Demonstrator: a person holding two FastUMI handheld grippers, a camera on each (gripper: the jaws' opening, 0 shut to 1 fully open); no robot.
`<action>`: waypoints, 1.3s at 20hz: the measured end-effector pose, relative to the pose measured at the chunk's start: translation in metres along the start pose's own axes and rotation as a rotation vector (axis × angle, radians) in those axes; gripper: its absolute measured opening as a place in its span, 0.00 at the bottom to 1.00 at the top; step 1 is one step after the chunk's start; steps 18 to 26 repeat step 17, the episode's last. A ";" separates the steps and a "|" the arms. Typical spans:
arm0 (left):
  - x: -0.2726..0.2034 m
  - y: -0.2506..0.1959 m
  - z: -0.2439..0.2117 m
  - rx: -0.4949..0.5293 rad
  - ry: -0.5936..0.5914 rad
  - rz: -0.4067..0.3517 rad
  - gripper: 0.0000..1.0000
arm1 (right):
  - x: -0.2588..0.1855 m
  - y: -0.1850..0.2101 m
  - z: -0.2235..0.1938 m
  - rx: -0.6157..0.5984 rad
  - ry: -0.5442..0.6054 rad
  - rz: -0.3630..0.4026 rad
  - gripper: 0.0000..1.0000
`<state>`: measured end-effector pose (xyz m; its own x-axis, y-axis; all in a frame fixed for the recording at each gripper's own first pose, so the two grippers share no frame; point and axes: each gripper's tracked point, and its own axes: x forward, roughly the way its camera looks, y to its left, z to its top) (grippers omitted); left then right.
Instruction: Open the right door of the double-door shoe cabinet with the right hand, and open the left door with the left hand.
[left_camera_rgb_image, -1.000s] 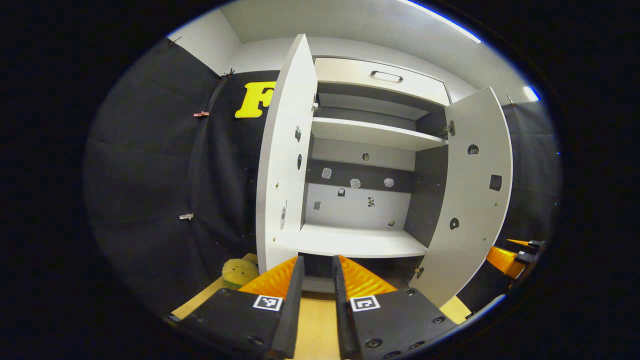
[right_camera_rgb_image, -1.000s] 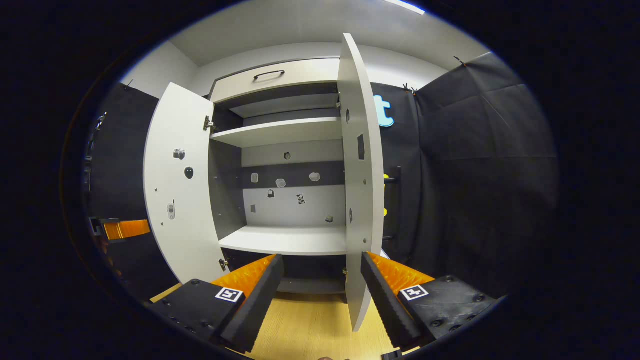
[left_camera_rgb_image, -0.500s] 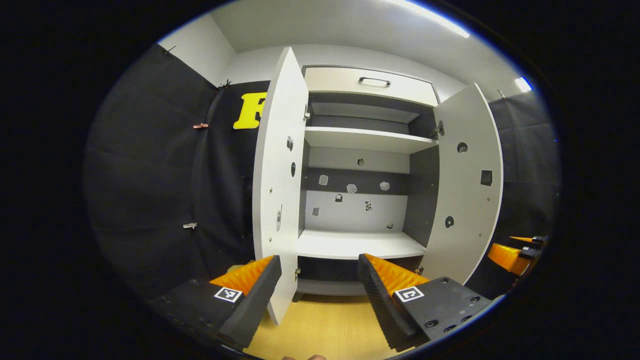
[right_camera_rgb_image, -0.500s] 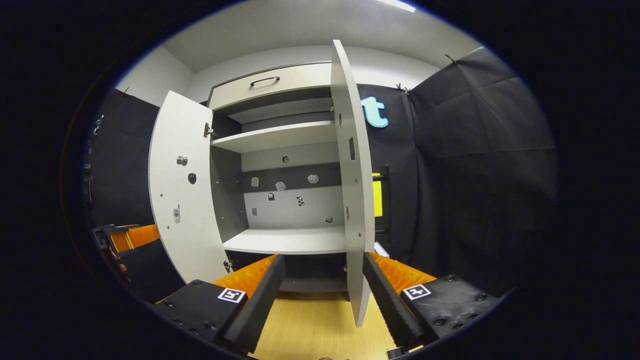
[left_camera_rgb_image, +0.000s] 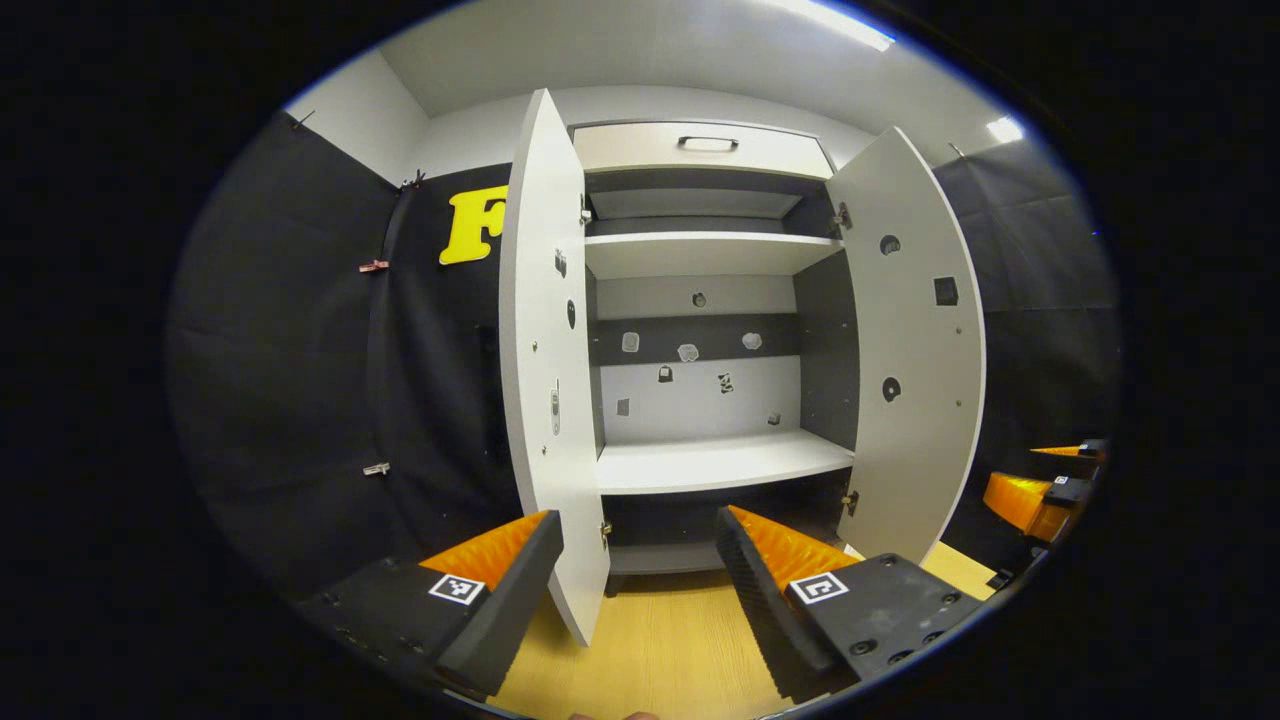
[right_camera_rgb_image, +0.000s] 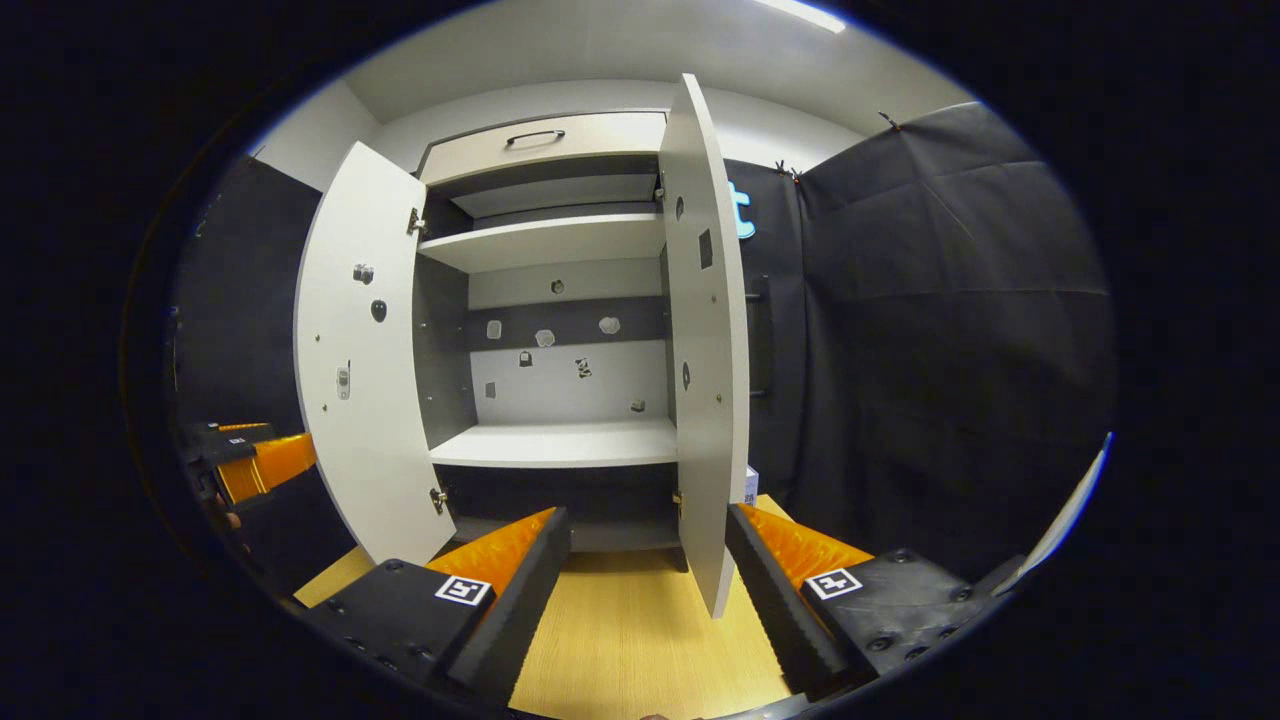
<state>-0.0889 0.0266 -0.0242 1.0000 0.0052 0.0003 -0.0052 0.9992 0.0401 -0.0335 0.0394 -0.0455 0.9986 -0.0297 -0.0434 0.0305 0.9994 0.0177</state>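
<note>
Shoe cabinet: flat matte white panels, dark grey interior, standing on pale wood-grain floor. Left door and right door both swung wide. Left tool: fingers spread, empty. Right tool: likewise spread, gripping nothing.

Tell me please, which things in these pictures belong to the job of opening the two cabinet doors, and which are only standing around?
Belong to the job:
- left door
- right door
- shoe cabinet
- left gripper, open
- right gripper, open

Only there:
- drawer above the doors, closed
- wooden floor
- black cloth wall
</note>
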 end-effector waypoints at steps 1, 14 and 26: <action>-0.003 0.001 -0.002 -0.004 -0.007 -0.004 0.95 | -0.002 0.000 -0.006 -0.008 0.003 -0.012 0.98; -0.025 0.027 -0.029 -0.083 0.026 0.036 0.95 | -0.028 0.020 -0.018 -0.039 0.016 -0.006 0.98; -0.030 0.028 -0.023 -0.072 0.007 0.030 0.95 | -0.032 0.025 -0.008 -0.034 -0.003 -0.004 0.98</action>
